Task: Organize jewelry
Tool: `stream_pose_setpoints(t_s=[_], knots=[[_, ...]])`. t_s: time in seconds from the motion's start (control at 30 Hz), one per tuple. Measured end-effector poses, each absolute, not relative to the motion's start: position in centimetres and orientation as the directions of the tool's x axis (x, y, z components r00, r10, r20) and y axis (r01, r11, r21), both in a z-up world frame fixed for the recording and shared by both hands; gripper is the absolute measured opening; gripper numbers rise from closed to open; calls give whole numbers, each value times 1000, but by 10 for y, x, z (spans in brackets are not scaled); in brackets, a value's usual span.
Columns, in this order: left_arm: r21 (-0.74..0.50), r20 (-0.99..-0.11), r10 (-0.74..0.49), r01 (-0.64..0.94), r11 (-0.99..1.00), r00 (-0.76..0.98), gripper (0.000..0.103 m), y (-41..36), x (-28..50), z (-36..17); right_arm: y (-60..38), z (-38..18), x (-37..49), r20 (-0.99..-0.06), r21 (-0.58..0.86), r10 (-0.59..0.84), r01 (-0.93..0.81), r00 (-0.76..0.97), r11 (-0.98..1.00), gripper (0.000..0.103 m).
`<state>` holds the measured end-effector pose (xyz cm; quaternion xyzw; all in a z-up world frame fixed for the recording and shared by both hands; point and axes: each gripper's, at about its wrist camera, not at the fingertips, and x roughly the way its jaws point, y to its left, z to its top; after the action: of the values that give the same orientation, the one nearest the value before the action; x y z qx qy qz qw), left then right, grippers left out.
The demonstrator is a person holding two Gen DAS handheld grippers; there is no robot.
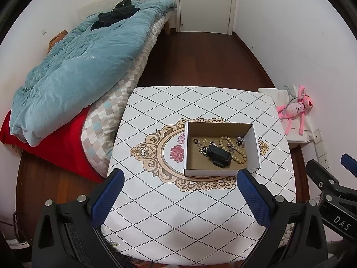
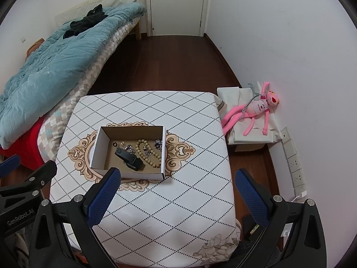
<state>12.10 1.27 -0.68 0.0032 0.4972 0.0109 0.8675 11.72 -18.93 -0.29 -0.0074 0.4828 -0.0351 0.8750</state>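
My left gripper (image 1: pixel 180 178) and right gripper (image 2: pixel 177 178) both hang spread wide, grasping nothing, above the near part of the table (image 2: pixel 156 212). Ahead of them sits the box (image 1: pixel 209 171), its near wall partly covered by my fingertips (image 2: pixel 111 178). Inside, a black case (image 2: pixel 129 157) overlaps the bead bracelet (image 2: pixel 147 154); the smaller trinkets (image 1: pixel 202 148) are too tiny to identify. Beyond lies the bed (image 1: pixel 73 71).
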Motion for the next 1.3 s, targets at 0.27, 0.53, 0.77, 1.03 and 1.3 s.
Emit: stream_pose_setpoints(t_s=[0.27, 0.53, 0.77, 1.03, 1.3], knots=[[16, -866, 22, -16, 1000, 500, 103, 14, 120, -10, -189, -6, 117, -850, -46, -67, 53, 522, 998, 103], [15, -867, 18, -11, 1000, 498, 103, 15, 119, -10, -186, -8, 116, -853, -46, -63, 46, 519, 998, 103], [21, -865, 22, -8, 1000, 501, 103, 14, 117, -10, -184, -10, 116, -858, -45, -58, 38, 511, 998, 103], [21, -866, 23, -9, 1000, 500, 103, 14, 117, -10, -185, -10, 116, -859, -45, -57, 35, 509, 998, 103], [23, -865, 24, -8, 1000, 501, 103, 14, 117, -9, -185, -10, 116, -859, -44, -56, 36, 509, 998, 103]])
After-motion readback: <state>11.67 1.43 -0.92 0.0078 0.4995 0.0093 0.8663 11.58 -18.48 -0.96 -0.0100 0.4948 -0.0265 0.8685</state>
